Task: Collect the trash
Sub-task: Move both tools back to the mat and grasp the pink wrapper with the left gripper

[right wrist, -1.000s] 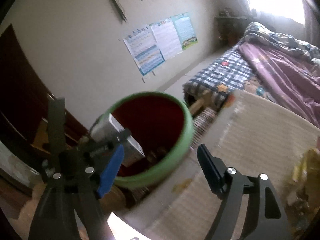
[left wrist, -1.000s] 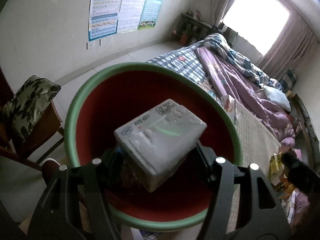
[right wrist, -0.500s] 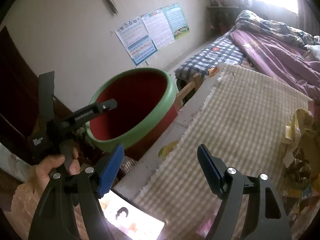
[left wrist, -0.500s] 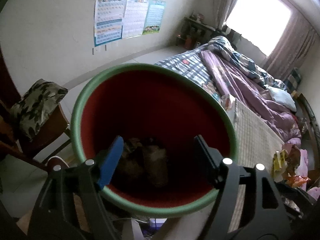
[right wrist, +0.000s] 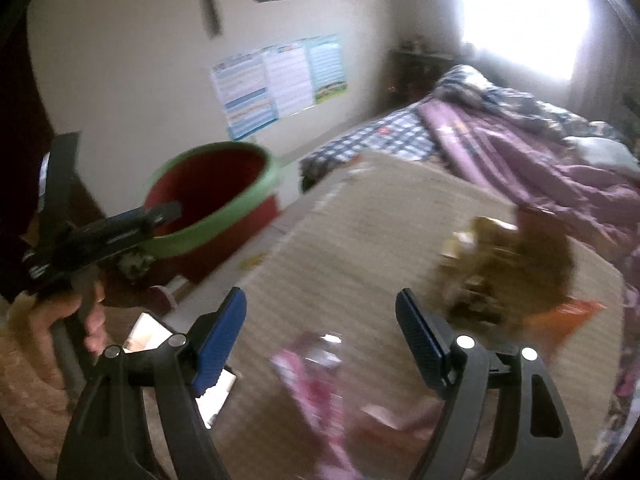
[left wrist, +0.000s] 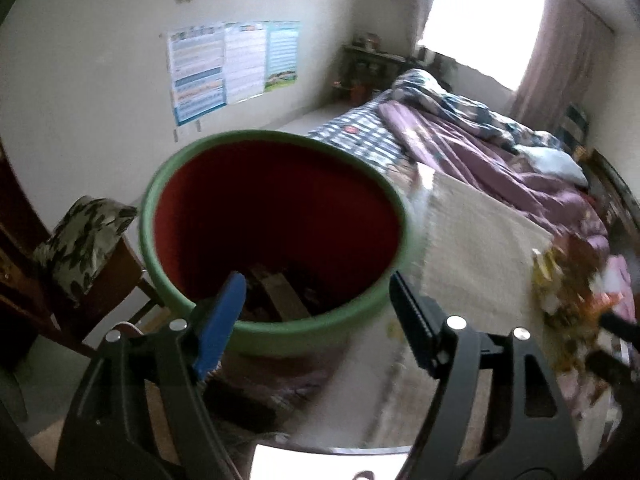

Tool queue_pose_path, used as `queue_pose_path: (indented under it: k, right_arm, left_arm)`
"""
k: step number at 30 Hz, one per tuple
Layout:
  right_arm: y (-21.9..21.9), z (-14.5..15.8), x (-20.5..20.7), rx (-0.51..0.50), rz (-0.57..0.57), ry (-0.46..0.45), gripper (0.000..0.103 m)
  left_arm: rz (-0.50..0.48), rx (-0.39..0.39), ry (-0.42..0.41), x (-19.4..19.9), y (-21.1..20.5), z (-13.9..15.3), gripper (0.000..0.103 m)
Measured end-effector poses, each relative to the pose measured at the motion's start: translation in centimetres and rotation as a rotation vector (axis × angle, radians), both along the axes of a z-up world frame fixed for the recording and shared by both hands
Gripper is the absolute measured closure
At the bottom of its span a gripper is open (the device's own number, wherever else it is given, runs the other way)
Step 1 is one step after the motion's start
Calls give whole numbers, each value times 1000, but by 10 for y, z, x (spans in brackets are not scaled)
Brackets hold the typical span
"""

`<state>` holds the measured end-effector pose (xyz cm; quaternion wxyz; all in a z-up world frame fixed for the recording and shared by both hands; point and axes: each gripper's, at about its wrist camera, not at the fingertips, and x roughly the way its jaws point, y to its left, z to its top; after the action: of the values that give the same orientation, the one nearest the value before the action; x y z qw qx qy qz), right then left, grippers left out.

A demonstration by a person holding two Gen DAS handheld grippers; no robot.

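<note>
A red bin with a green rim (left wrist: pixel 276 236) stands beside the mat and holds dark trash at its bottom (left wrist: pixel 280 296); it also shows in the right wrist view (right wrist: pixel 212 208). My left gripper (left wrist: pixel 316 320) is open and empty, just over the bin's near rim; from the right wrist view it (right wrist: pixel 120 232) reaches toward the bin. My right gripper (right wrist: pixel 320 332) is open and empty above the woven mat (right wrist: pixel 360 240). A blurred pile of yellow-brown wrappers (right wrist: pixel 508 264) and a pink wrapper (right wrist: pixel 316 376) lie on the mat.
A bed with purple and checked bedding (left wrist: pixel 460 148) lies behind the mat. A chair with a leaf-print cushion (left wrist: pixel 84 240) stands left of the bin. Posters (left wrist: pixel 232 68) hang on the wall. A white card (right wrist: pixel 152 328) lies near the mat's edge.
The left gripper let the white box drop into the bin and has pulled back from it. The right gripper has swung right, toward the trash on the mat.
</note>
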<state>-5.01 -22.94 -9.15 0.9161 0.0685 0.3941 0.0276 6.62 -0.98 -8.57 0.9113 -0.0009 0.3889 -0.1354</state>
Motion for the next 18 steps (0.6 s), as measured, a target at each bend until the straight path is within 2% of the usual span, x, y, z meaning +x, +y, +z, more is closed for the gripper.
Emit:
queue_pose_path:
  k: [1,3,9,14,18]
  right_arm:
    - [-10,0,-6,-16,-32,-1,21]
    - [-31,0,-18,-41,-99,-13,16]
    - [-72,-4,-40,-92,-230,1,13]
    - [-88,-5,-52,-95,-247,36,10]
    - [-87,-3,-58,-105,-223,20,9]
  left_arm:
    - [-20,-10,3,-8,-5,1,31]
    - [-50,-37,11,-21,-12,3,28]
    - [-162,-148,79,-54,-43,7,26]
    - [-254,-208,184,-76,-73,-6,25]
    - [-344,-193,295,-90,-97,-30,25]
